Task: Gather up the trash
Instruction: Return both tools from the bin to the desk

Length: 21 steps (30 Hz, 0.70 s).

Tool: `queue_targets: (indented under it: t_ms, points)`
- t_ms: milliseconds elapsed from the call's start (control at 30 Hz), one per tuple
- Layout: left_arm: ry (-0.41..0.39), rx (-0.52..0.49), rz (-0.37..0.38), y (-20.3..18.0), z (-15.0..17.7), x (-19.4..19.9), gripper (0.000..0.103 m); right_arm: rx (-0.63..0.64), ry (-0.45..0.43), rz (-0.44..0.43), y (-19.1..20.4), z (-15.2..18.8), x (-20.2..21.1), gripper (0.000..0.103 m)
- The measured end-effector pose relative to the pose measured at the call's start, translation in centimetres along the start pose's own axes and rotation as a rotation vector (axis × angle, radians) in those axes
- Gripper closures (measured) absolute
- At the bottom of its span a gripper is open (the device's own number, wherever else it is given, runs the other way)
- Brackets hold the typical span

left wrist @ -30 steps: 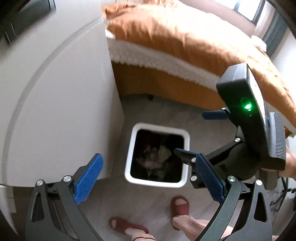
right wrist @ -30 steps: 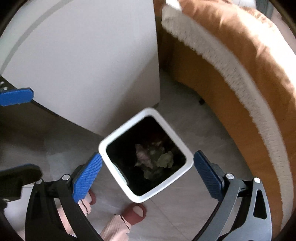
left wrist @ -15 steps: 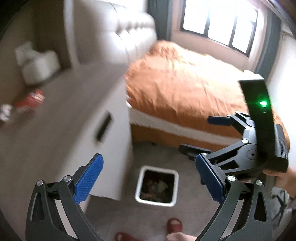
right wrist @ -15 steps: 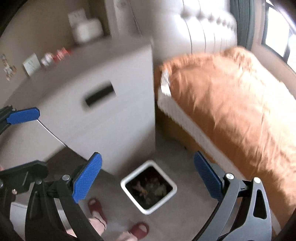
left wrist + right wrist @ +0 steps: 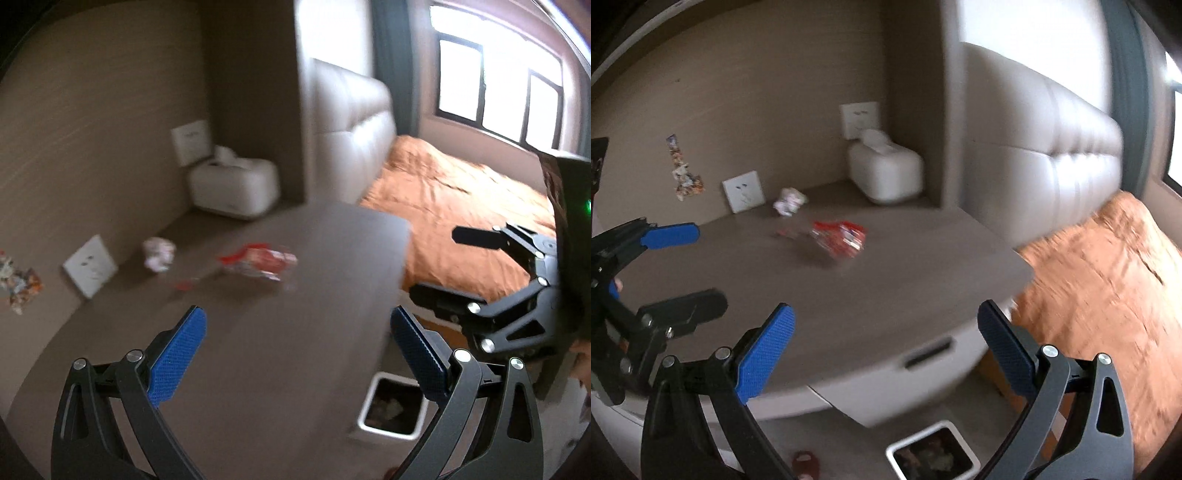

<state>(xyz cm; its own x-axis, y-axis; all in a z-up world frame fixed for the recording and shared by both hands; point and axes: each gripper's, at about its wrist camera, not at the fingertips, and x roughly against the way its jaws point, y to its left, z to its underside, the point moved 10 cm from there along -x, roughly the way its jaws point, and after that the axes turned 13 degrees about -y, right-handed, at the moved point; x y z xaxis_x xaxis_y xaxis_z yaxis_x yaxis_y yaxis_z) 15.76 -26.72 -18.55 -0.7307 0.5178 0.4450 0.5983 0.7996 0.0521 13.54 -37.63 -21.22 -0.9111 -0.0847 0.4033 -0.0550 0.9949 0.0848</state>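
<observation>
Both cams have swung up from the bin to the nightstand top.

Left view: left gripper [image 5: 295,354] wide, empty. Red wrapper [image 5: 258,260] centre frame, crumpled paper [image 5: 159,253] to its left, bin [image 5: 393,411] lower right.

Right view: right gripper [image 5: 884,349] wide, empty. Wrapper [image 5: 840,238] mid-frame, paper [image 5: 788,201] upper left of it, bin [image 5: 932,456] bottom. Print too blurred to read.

On the nightstand top [image 5: 886,295], a snack wrapper [image 5: 839,238] lies near the middle, a crumpled wrapper [image 5: 789,201] behind it toward the back edge. A tissue box [image 5: 886,173] sits in the back right corner. The bed [image 5: 1108,288] stands beyond the right edge. The trash bin [image 5: 932,456], holding litter, sits on the floor below the front right corner.
</observation>
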Motion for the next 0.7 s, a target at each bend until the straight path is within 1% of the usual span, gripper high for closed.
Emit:
queue_targets:
  t_ms: [133, 200, 233, 333, 500, 567, 600, 700]
  points:
    - [-0.002, 0.034, -0.040, 6.0, -1.0, -1.4, 0.005, 0.028, 0.005, -0.018, 2.5, -1.7, -3.0, 0.004]
    - [-0.008, 0.030, -0.059, 8.1, -1.4, -2.3, 0.005, 0.030, 0.015, -0.014, 3.4, -2.1, -4.8, 0.004]
    - [-0.006, 0.027, -0.072, 9.3, -1.6, -3.0, 0.005, 0.027, 0.018, -0.012, 3.8, -2.3, -5.7, 0.004]
    - [-0.007, 0.025, -0.082, 12.7, -2.1, -5.4, 0.005, 0.012, 0.036, -0.001, 4.6, -2.4, -8.4, 0.004]
    - [0.013, 0.033, -0.078, 16.2, -2.3, -10.1, 0.005, -0.005, 0.087, 0.032, 5.1, -1.5, -12.4, 0.004]
    - [0.038, 0.052, -0.079, 17.6, -2.1, -12.6, 0.005, -0.023, 0.112, 0.029, 5.3, -1.2, -13.7, 0.004]
    - [0.046, 0.059, -0.075, 18.0, -1.9, -13.5, 0.005, -0.038, 0.120, 0.022, 5.5, -1.1, -14.3, 0.004]
    - [0.071, 0.064, -0.087, 19.1, -1.3, -16.1, 0.005, -0.035, 0.139, 0.050, 5.2, -1.0, -15.5, 0.004]
